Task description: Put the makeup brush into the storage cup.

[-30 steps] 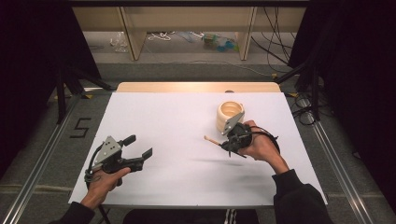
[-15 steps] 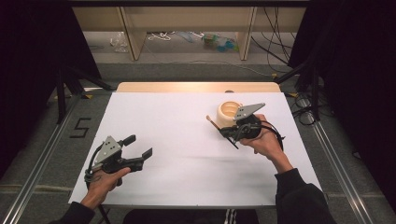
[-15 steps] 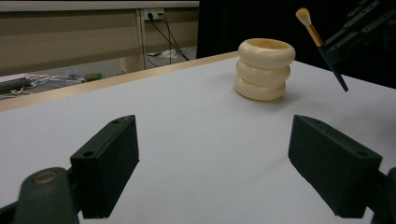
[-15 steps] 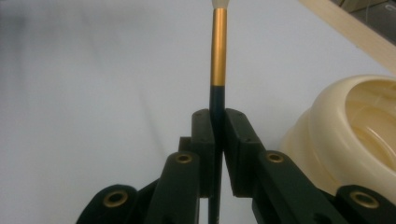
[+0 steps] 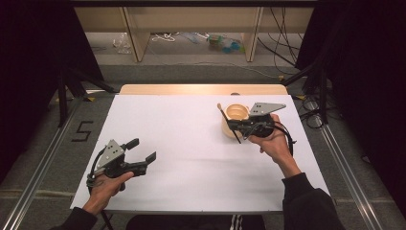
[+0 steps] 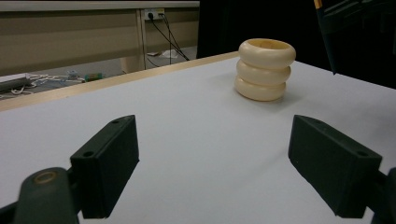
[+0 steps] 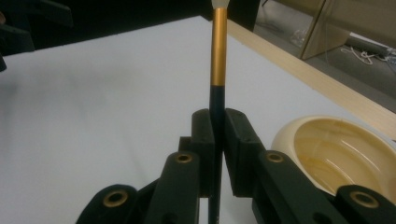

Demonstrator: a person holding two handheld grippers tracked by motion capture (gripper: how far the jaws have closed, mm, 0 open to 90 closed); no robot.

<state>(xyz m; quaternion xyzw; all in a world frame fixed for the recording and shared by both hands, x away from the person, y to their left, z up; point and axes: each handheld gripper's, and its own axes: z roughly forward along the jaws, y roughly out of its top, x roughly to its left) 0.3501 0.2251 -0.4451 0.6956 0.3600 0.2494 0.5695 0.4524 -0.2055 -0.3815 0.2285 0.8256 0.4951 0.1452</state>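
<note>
A cream ribbed holder (image 5: 235, 111) stands on the white table (image 5: 191, 139) at the far right; its open hollow top (image 7: 336, 154) lies just right of my right gripper's jaws. My right gripper (image 5: 233, 126) is shut on a thin brush (image 5: 222, 113) with a dark handle, a gold band (image 7: 218, 46) and a pale tip, held above the table against the holder's left side. The brush slants, tip toward the far edge. At the near left my left gripper (image 5: 142, 149) is open with nothing between its jaws (image 6: 217, 163), which face the holder (image 6: 266, 70) from a distance.
A wooden strip (image 5: 201, 89) runs along the table's far edge. Beyond it are shelf legs and cables on the floor. Metal rails flank the table left and right. White surface stretches between the two grippers.
My right gripper has carried the brush up and away from the person, from the table's middle right to the holder's side. The left gripper has stayed in place.
</note>
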